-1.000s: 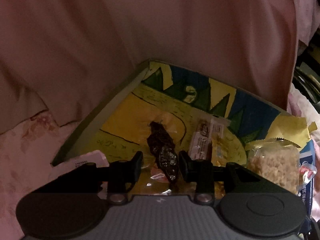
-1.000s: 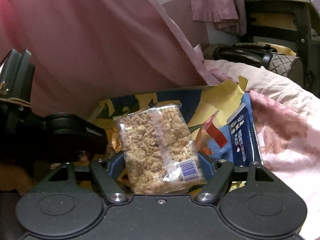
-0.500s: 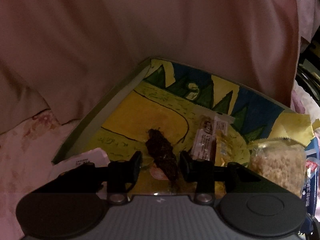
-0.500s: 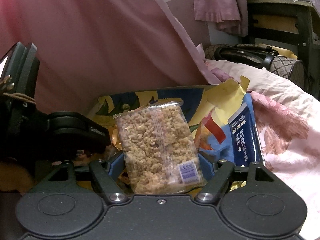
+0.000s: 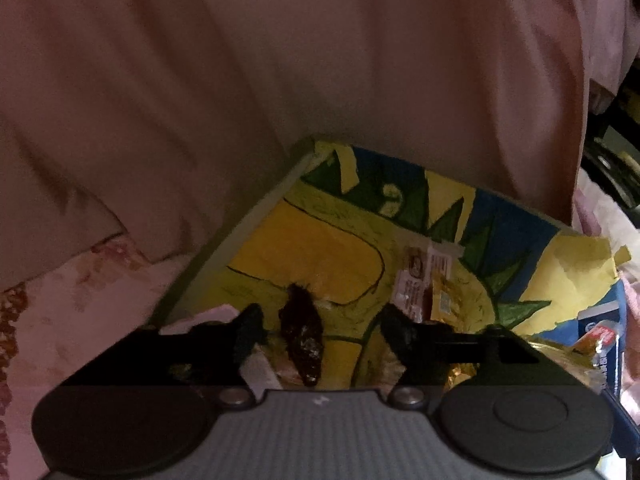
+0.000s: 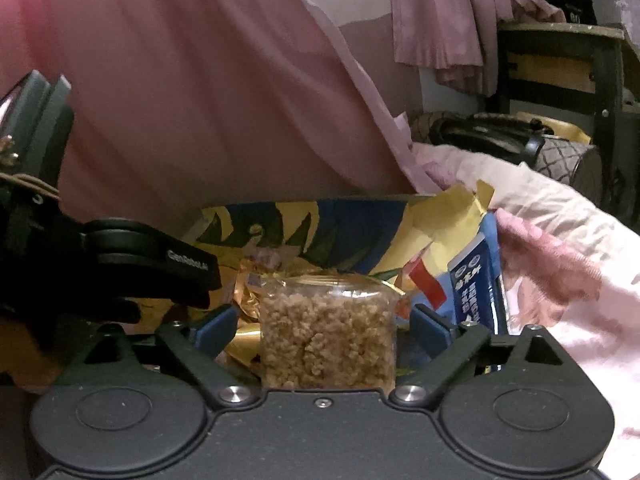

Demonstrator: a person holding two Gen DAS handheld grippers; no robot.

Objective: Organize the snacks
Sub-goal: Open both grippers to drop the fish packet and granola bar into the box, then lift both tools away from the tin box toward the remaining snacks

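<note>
A painted yellow, green and blue tray [image 5: 320,248] lies on the bed. On it lie a dark brown wrapped snack [image 5: 302,332] and a clear-wrapped bar [image 5: 420,284]. My left gripper [image 5: 320,324] is open, its jaws standing apart on either side of the dark snack without touching it. In the right wrist view a clear bag of puffed-grain snack [image 6: 326,340] sits between the jaws of my right gripper [image 6: 320,322], which is open, with gaps on both sides. The left gripper's body [image 6: 160,260] shows at the left there.
A blue snack packet [image 6: 476,280], a red-and-gold wrapper [image 6: 426,280] and gold foil [image 6: 248,284] lie by the tray's right end. Pink curtain [image 5: 280,60] hangs right behind the tray. Pink bedding [image 6: 560,260] surrounds it. A dark bag [image 6: 500,136] and wooden chair [image 6: 560,64] stand far right.
Both grippers have opened wider. The puffed-grain bag has dropped lower between the right jaws and now sits free. The left gripper's jaws have spread away from the dark snack.
</note>
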